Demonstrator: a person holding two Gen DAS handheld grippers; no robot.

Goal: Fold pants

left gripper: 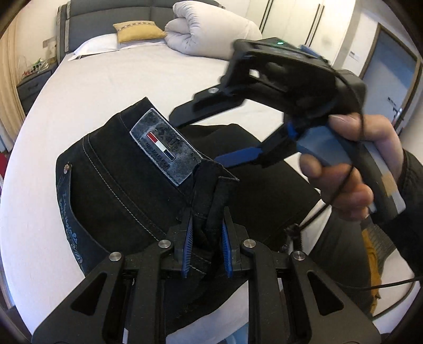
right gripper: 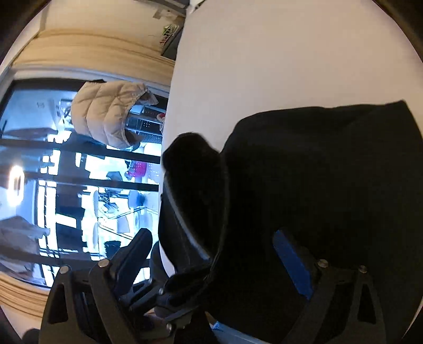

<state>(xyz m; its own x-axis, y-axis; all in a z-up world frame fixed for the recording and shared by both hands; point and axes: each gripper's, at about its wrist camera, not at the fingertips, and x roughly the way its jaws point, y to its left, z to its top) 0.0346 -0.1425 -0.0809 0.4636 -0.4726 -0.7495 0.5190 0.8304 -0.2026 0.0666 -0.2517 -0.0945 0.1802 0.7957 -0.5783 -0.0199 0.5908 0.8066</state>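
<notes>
A bedroom in a home. A bed (left gripper: 111, 79) with a white sheet has a grey upholstered headboard (left gripper: 111, 18), a white pillow (left gripper: 95, 47), a mustard cushion (left gripper: 137, 31) and a rolled white duvet (left gripper: 211, 29). A nightstand (left gripper: 34, 84) stands beside it, white wardrobe doors (left gripper: 298, 23) behind. A beige puffer jacket (right gripper: 108, 111) hangs by a large window (right gripper: 53, 185).

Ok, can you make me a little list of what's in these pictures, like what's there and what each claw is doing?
place: a bedroom, on a bed with a white sheet
clothes: black pants lying on the bed, grey label facing up
left claw: shut on a bunched bit of the pants
right claw: open, nothing between its fingers, above the pants
hand: holding the right claw's handle
at the head of the bed: rolled white duvet, yellow pillow
</notes>
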